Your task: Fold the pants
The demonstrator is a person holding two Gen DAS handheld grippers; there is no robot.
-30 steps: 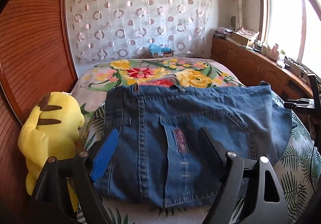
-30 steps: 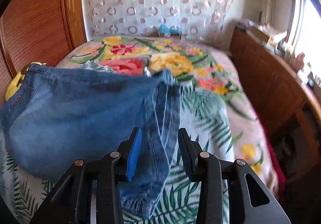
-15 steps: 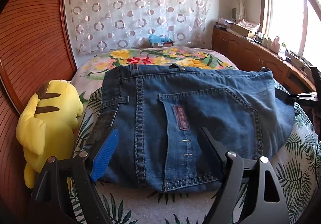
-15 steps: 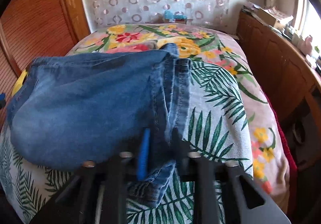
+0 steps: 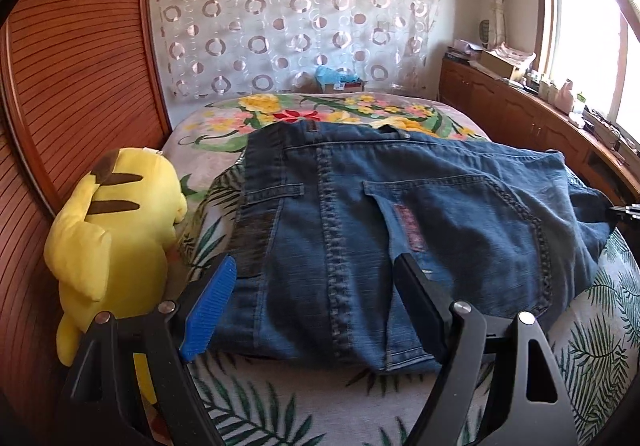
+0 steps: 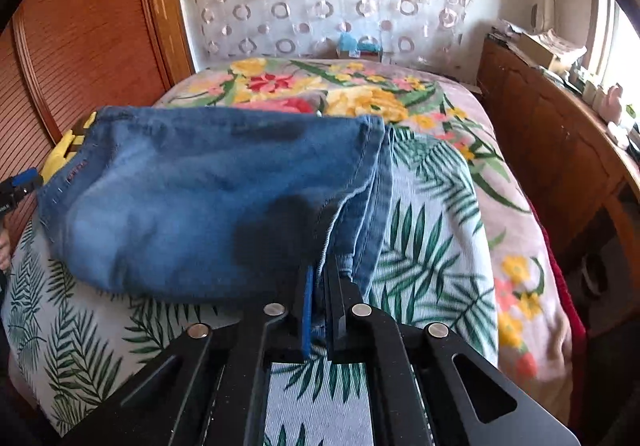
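Note:
Blue denim pants (image 5: 400, 230) lie folded in a wide bundle on the floral bed; they also show in the right wrist view (image 6: 208, 202). My left gripper (image 5: 316, 298) is open and empty, its jaws wide apart just above the near edge of the pants at the waistband end. My right gripper (image 6: 320, 286) is shut on the pants at their right end, pinching the hem folds of denim. The right gripper's tip shows at the far right of the left wrist view (image 5: 626, 211).
A yellow plush toy (image 5: 116, 238) sits at the bed's left edge against the wooden slatted wall (image 5: 72, 78). A wooden cabinet (image 6: 552, 150) with clutter runs along the right side under the window. A patterned curtain (image 5: 288, 18) hangs behind the bed.
My right gripper has closed from open onto the right end of the pants. My left gripper has drawn back and risen slightly, staying open; the pants now lie flatter.

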